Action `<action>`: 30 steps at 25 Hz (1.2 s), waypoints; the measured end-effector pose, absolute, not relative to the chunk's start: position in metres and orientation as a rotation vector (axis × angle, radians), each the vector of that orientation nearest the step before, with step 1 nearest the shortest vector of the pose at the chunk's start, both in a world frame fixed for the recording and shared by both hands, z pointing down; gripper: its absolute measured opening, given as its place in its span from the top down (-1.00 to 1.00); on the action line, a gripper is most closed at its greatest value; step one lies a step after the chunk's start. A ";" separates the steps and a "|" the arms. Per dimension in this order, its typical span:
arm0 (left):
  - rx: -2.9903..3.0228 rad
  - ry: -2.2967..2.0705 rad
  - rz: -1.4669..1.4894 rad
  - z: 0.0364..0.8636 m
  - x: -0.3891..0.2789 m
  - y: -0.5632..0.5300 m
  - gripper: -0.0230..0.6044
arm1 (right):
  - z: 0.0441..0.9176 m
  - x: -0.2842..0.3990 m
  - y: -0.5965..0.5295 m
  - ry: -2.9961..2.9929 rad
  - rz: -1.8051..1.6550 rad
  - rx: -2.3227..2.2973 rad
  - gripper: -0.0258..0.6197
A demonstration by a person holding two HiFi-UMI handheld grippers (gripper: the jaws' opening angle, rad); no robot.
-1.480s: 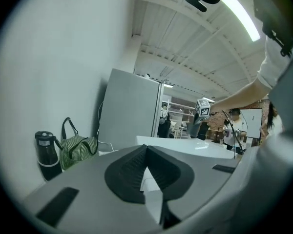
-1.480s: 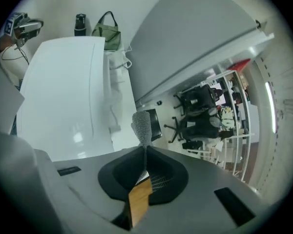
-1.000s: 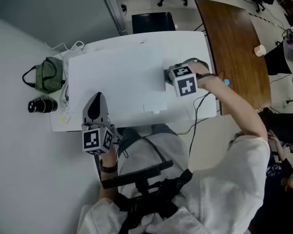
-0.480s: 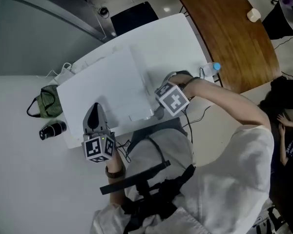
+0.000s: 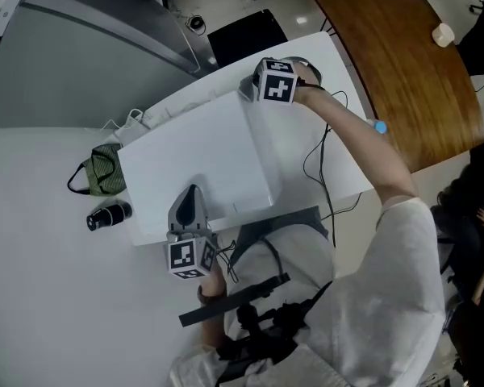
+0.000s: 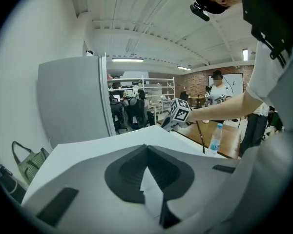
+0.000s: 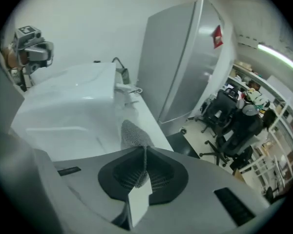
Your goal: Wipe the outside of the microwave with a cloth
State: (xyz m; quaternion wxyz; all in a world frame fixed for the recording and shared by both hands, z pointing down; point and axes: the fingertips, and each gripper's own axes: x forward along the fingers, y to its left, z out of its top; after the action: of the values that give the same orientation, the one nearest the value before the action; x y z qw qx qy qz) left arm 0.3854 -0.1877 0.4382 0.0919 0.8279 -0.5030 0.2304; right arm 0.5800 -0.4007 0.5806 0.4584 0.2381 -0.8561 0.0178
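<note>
Right gripper (image 5: pixel 254 87) in the head view is way out at the far right corner of the white microwave (image 5: pixel 198 164), arm stretched across. Left gripper (image 5: pixel 190 193) sits at the near edge of the microwave's top. The microwave is on a white table (image 5: pixel 343 176), with a green bag (image 5: pixel 105 172) just off its left side.

Left gripper view: left gripper (image 6: pixel 146 147) has its jaws pressed together with nothing in them, pointing across the microwave's top (image 6: pixel 88 147). You can see the right gripper (image 6: pixel 178 113) at the far corner and a water bottle (image 6: pixel 215 140) beyond it.

Right gripper view: right gripper (image 7: pixel 144 152) is clamped on a grey mesh cloth (image 7: pixel 134 135), which pokes out right beside the microwave's (image 7: pixel 73 106) side wall. Can't tell if it's actually touching.
</note>
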 end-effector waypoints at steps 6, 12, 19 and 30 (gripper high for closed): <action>2.528 -1.445 0.744 0.441 0.397 -0.177 0.82 | 0.602 0.564 -0.351 -2.113 -0.023 0.463 0.87; 2.518 -1.387 0.753 0.461 0.412 -0.171 0.82 | 0.614 0.541 -0.217 -2.151 -0.085 0.166 0.87; 2.539 -1.437 0.806 0.472 0.426 -0.167 0.82 | 0.619 0.520 -0.009 -2.209 0.046 -0.443 0.87; 2.529 -1.398 0.793 0.476 0.444 -0.164 0.82 | 0.664 0.550 -0.160 -2.180 0.119 -0.020 0.87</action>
State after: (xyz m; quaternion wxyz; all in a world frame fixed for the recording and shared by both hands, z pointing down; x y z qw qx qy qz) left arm 0.4435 -0.1637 0.4762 0.0724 0.8418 -0.4652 0.2641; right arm 0.5498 -0.1601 0.6644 0.4611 -0.0083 -0.8860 0.0486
